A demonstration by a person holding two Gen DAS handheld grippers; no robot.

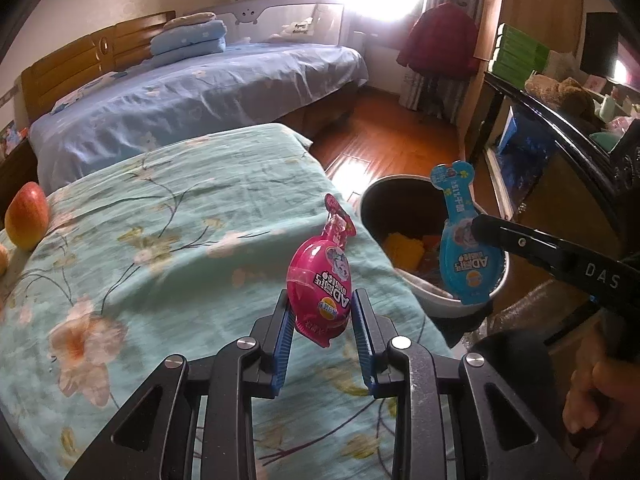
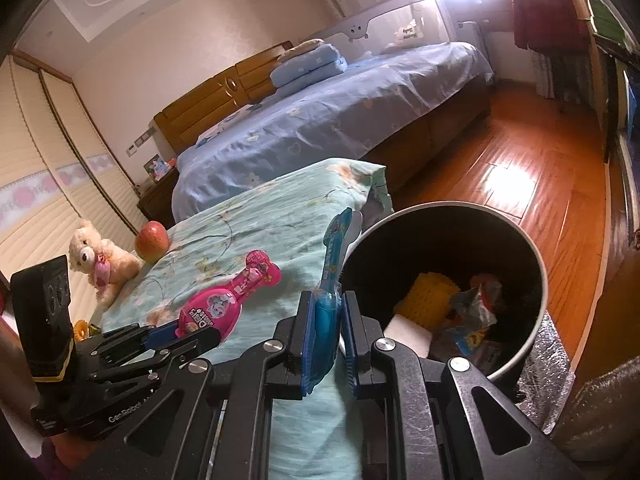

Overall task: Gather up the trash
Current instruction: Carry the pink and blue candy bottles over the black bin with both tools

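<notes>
Holding blue packet (image 2: 326, 312) upright in right fingers (image 2: 354, 312) just beside bin rim (image 2: 536, 258), nearer than left-held pink packet (image 1: 320, 276).

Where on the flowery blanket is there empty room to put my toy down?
The middle of the flowery blanket is bare, from the apple across to the bin. It is crowded near the bin, where both tongs carry the pink packet and blue packet.

"DAS" on the right claw (image 1: 476, 229), seemingly "GenRobot" on the left claw (image 2: 176, 334).
</notes>
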